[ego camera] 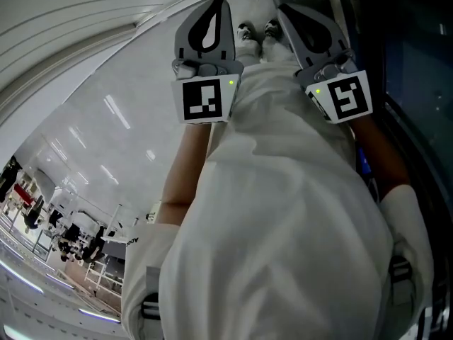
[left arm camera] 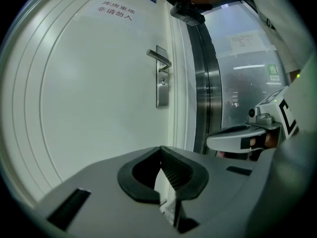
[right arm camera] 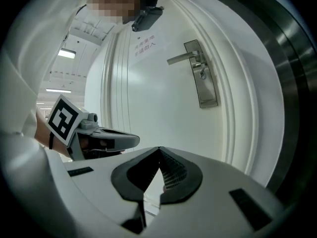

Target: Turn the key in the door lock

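The lock plate sat on the white door, near the door's right edge. It stood tall, straight up and down. The handle above the keyhole pointed left. I could not tell if a key was in it. The left gripper and right gripper were well away, their fingers pressed together on nothing.

Printed notice, steel frame — glass pane beside it, paper sheet on it, glossy floor
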Demonstrator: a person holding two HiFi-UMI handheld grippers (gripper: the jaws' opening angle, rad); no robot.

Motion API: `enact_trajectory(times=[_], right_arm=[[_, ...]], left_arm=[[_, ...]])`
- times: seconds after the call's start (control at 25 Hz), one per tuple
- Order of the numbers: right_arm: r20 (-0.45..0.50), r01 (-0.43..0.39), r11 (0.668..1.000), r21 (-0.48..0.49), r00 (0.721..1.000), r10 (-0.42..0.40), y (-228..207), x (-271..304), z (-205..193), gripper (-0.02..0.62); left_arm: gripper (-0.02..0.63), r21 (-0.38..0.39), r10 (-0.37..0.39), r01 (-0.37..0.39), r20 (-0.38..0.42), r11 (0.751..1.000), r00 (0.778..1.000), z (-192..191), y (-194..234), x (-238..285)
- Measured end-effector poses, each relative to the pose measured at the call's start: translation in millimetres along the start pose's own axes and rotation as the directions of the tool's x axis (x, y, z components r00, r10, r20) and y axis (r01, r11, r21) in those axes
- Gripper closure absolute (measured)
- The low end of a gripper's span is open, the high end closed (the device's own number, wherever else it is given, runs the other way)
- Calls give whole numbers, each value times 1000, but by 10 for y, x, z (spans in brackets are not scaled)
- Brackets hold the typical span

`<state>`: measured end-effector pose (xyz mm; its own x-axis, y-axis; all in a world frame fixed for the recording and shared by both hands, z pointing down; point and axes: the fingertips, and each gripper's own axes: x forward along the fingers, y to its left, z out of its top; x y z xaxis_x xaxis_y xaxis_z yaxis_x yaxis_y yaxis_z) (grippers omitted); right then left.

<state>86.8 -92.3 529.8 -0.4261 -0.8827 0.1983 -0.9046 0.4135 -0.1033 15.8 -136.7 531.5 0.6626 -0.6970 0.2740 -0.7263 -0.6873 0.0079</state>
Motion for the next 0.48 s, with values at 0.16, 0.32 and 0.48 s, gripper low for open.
enact_trajectory(times=[0.16,0.32,0.48], right_arm=[[8,34,999,-5,999,-34,-145,-38,9,591],[47,87,996,-6,995,-87,-184,-57,153,591],[73,141,989,-47,988,-137,-218,-59,317,591]], left_arm=[[598,-1,-1,1,17,1000,1000,-5,-36,40],[598,0,-1,2,32,1000,999,28,-56,50],[598,13,9,-10,73,1000,997,153,-72,-7]])
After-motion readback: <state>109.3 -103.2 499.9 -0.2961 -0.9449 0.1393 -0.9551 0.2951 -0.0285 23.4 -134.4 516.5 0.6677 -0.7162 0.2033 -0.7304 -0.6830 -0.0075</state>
